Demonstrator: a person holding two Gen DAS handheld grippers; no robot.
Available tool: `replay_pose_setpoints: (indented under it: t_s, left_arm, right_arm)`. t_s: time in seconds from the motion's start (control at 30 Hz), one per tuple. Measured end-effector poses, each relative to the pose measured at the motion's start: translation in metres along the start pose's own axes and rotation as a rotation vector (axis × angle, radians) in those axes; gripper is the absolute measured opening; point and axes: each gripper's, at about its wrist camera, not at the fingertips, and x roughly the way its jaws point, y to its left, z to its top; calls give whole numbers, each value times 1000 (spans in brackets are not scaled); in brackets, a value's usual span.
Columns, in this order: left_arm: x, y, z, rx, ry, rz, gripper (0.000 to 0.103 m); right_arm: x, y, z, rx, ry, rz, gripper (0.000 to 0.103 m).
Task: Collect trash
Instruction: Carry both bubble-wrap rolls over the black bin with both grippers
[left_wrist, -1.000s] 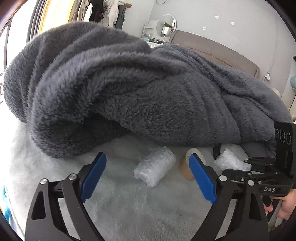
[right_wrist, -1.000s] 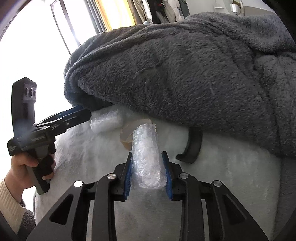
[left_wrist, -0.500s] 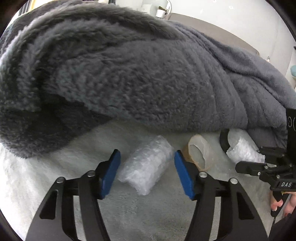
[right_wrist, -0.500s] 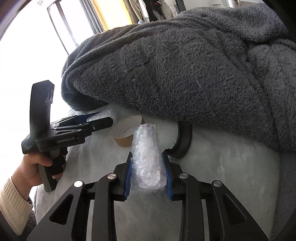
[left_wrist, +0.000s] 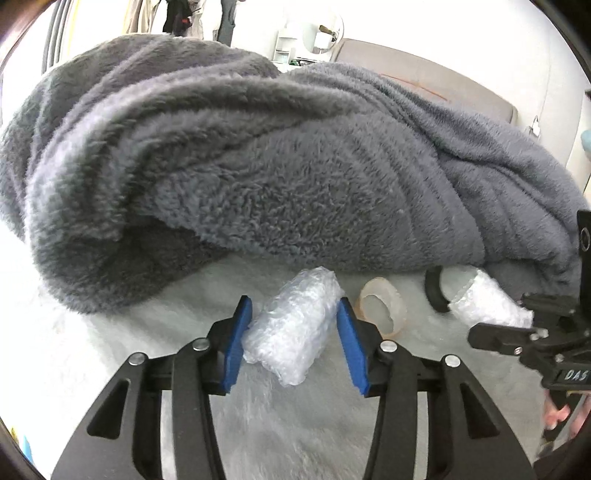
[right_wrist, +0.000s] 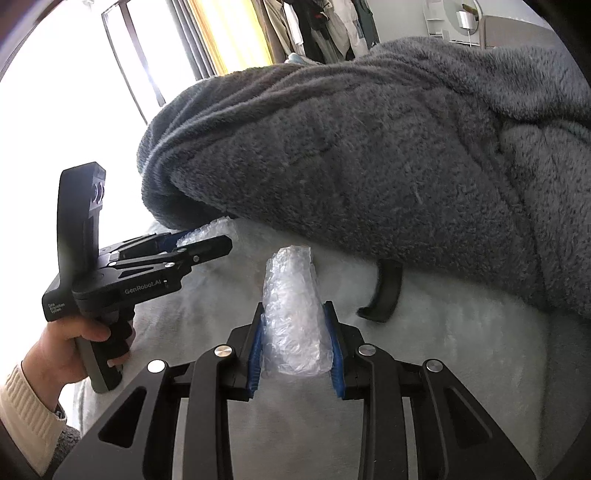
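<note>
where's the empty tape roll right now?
Left wrist view: the tape roll lies on the white fleece just under the grey blanket's edge, right of the left gripper, between its bubble wrap roll and a black ring.

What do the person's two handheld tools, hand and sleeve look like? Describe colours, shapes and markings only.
Both tools are black, with angular cut-out arms, silver rivets and blue pads. The left tool shows "GenRobot.AI" on its pistol-grip body; the right tool shows "DAS". The left hand is bare, with a cream ribbed cuff.
</note>
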Motion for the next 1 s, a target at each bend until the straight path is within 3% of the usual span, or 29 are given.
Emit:
replay_pose_setpoints:
  t_s: [0.37, 0.53, 1.0]
  left_arm:
    - [-67, 2, -27, -2, 2, 57, 48]
    - [-98, 8, -45, -66, -8, 70, 48]
    - [-178, 34, -98, -117, -12, 199, 48]
  right_arm:
    - [-21, 61, -12, -39, -10, 3, 30]
    - [-27, 79, -21, -28, -8, -17, 30]
    - [-33, 153, -46, -66, -7, 26, 30]
